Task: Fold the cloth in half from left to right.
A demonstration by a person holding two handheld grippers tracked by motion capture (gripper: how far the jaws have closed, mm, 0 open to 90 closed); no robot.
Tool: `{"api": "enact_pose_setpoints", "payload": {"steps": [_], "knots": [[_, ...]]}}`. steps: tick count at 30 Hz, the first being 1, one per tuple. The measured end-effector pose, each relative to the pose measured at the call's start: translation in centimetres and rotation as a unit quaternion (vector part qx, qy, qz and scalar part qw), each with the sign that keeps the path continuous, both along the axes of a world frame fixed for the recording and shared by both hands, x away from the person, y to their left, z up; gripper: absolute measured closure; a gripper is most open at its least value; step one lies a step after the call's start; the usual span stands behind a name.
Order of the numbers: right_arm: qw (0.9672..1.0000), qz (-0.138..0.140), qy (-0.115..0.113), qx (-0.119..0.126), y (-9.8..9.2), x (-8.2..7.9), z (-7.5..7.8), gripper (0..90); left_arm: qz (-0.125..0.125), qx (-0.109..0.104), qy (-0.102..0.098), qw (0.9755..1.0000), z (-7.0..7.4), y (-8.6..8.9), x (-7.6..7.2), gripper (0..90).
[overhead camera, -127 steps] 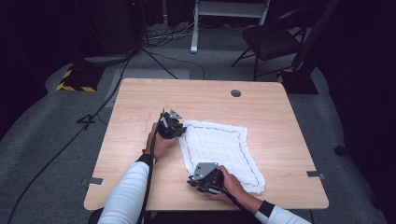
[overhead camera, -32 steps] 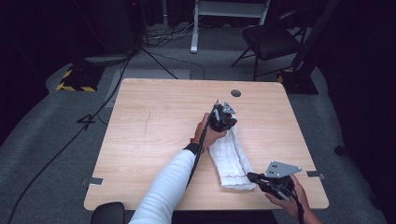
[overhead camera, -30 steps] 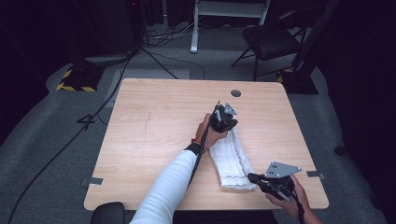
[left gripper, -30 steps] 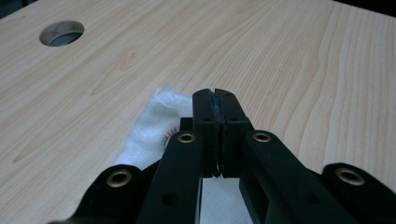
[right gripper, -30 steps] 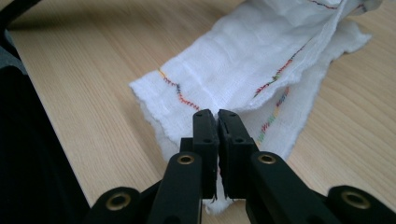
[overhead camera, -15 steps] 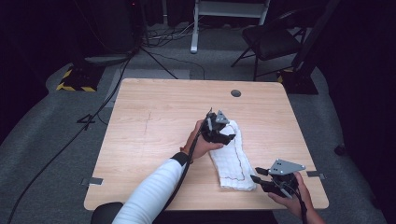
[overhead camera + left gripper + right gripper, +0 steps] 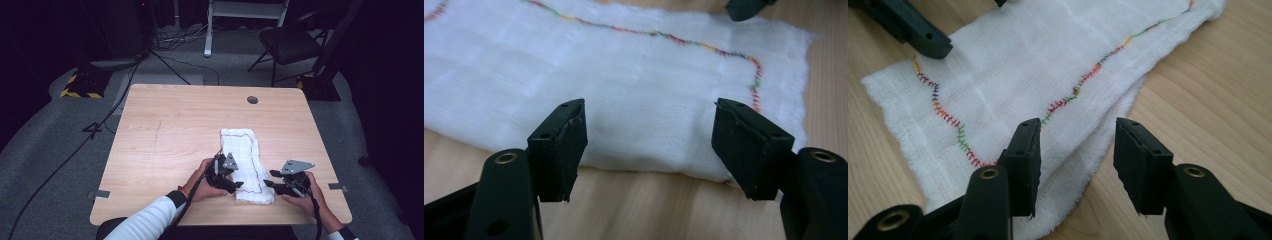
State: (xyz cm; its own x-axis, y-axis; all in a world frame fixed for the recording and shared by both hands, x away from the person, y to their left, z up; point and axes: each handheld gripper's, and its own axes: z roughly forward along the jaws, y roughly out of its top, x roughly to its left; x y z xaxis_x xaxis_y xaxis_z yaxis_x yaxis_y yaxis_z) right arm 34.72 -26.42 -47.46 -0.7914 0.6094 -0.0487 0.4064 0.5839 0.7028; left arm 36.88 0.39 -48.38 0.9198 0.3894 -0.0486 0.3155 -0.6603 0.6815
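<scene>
Our left gripper [image 7: 238,184] and right gripper [image 7: 267,184] have just been opening, fingers apart and empty, flanking the near end of the folded white gauze cloth [image 7: 246,160] with multicoloured stitching (lying on the pale wooden worktop [image 7: 170,130]). We should pinch both near corners evenly.

In the left gripper view, the picture's top and left edges are cutting off the folded white cloth [image 7: 624,85], whose far part is blurring. The right gripper view's top edge is cropping the cloth's [image 7: 1048,65] far end. In the high view, the left gripper [image 7: 239,184] is hiding part of the cloth's [image 7: 245,150] near edge.
</scene>
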Motion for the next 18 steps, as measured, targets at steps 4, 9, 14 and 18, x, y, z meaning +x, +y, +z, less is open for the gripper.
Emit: {"api": "enact_pose_setpoints", "payload": {"steps": [4, 9, 14, 18], "knots": [[0.9997, 0.012, 0.01, -0.019, 0.2, 0.0, -0.8, 55.5, 0.002, 0.027, -0.015, 0.9995, -0.6, -0.1, -0.3, 32.0], [0.9995, 0.02, 0.022, -0.014, 0.1, 0.0, -1.2, 56.5, 0.001, 0.033, -0.026, 0.9991, -0.7, 0.0, -0.6, 32.8], [0.9993, 0.019, 0.032, 0.0, 0.4, 0.0, -1.4, 56.5, 0.006, 0.025, -0.006, 0.9997, -0.9, 1.1, -0.4, 32.8], [0.9992, 0.03, 0.027, -0.003, 1.4, -0.4, -1.4, 56.4, 0.006, 0.018, 0.008, 0.9998, -1.0, 2.6, -0.4, 32.5]]}}
